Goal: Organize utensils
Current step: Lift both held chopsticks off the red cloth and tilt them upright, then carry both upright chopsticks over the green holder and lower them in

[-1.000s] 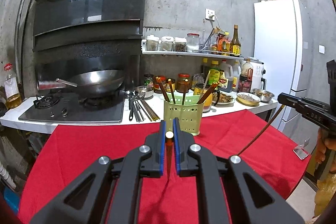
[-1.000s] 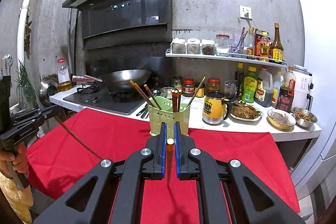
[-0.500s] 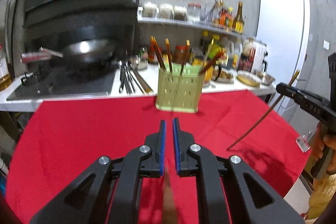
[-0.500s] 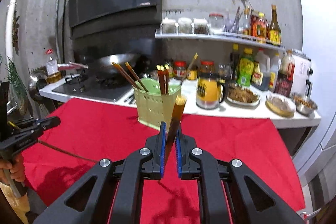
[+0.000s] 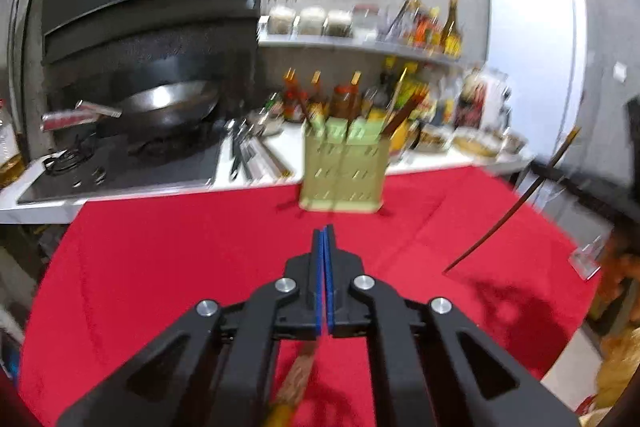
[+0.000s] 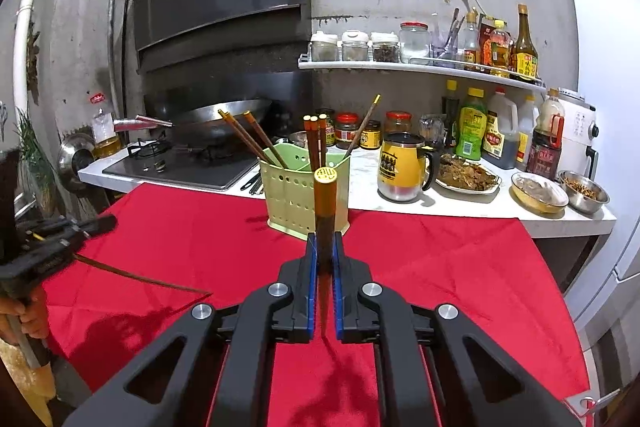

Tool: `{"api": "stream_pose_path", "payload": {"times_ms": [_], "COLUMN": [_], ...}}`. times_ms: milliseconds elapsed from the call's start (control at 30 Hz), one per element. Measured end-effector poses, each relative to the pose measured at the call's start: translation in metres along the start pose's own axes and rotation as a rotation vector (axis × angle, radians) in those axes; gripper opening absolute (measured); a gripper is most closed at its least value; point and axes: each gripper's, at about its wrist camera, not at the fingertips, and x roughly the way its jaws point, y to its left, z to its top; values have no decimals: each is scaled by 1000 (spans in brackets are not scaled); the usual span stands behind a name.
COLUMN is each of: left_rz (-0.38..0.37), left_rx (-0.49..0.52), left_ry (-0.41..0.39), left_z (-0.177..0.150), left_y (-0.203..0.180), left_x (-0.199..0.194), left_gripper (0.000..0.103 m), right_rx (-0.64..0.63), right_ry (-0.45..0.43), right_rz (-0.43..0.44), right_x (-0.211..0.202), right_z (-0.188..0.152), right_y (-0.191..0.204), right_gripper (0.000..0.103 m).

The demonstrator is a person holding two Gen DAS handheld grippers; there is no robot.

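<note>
A pale green slotted holder [image 5: 342, 179] [image 6: 296, 195] stands at the far edge of the red cloth with several dark chopsticks leaning in it. My left gripper [image 5: 323, 239] is shut on a thin part of a brown chopstick [image 5: 298, 379] whose thick end hangs blurred under the jaws. From the right wrist view that gripper [image 6: 100, 223] sits at the left, its chopstick [image 6: 140, 279] slanting down to the cloth. My right gripper [image 6: 325, 239] is shut on an upright chopstick [image 6: 325, 203] with a gold cap, short of the holder. The left wrist view shows this chopstick [image 5: 516, 207] at the right.
Behind the red table [image 6: 440, 259] runs a white counter with a stove and wok [image 6: 224, 115], loose utensils [image 5: 248, 155], a yellow mug [image 6: 402, 167], dishes of food [image 6: 468, 177] and bottles. A white fridge [image 5: 532, 67] stands at the right. A person's hand [image 6: 30, 315] grips the left handle.
Both grippers have sunk toward the cloth and the holder looks nearer. The left chopstick's end has swung from between the pads to below the jaws. The right chopstick tipped, then stood upright again.
</note>
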Motion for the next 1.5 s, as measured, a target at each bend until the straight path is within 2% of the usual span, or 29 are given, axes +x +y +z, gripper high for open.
{"api": "stream_pose_path", "payload": {"times_ms": [100,233,333,433,467,500,533,567,667,767,833,867,900,1000,1067,1133,1300,1400,1500], "left_rz": [10,33,15,36,33,28,25,25,25,66,73,86,104,80,56,34,-4,-13,-16], "left_rx": [-49,-72,-105,-48,-37,-36,-32,-24,12,53,53,59,72,79,53,29,-24,-19,-5], "left_ry": [96,178,212,263,283,295,303,308,333,348,345,344,341,342,308,238,-2,-97,-149], "left_z": [-25,-53,-67,-85,-92,-97,-103,-107,-116,-124,-125,-126,-126,-125,-116,-99,-39,-10,8], "left_y": [10,15,21,15,14,13,12,10,-1,-8,-9,-11,-12,-12,-8,-5,4,0,-6], "left_x": [19,39,35,26,23,22,18,15,10,10,9,9,8,7,1,-9,-47,-62,-68], "left_gripper": [1,1,1,4,14,35,41,43,42,35,25,14,9,7,7,7,7,7,7], "right_rx": [-21,-41,-42,-34,-32,-30,-29,-29,-26,-26,-25,-25,-25,-23,-21,-17,-7,-6,-5], "right_ry": [-10,-8,3,3,2,2,3,4,6,7,7,7,7,7,7,5,-3,-5,-4], "right_rz": [-7,-6,0,0,0,1,2,4,10,16,20,21,22,21,20,18,14,13,14], "right_x": [-5,-7,-7,-9,-9,-8,-8,-8,-8,-7,-7,-6,-7,-7,-7,-8,-10,-11,-11], "right_z": [-6,-12,-16,-18,-18,-19,-19,-19,-21,-21,-21,-21,-22,-22,-22,-22,-21,-21,-20], "right_y": [6,12,13,11,11,10,10,10,11,11,12,11,11,11,11,10,8,8,8], "right_gripper": [7,7,7,7,7,7,7,7,7,7,7,7,7,7,7,7,7,7,7]}}
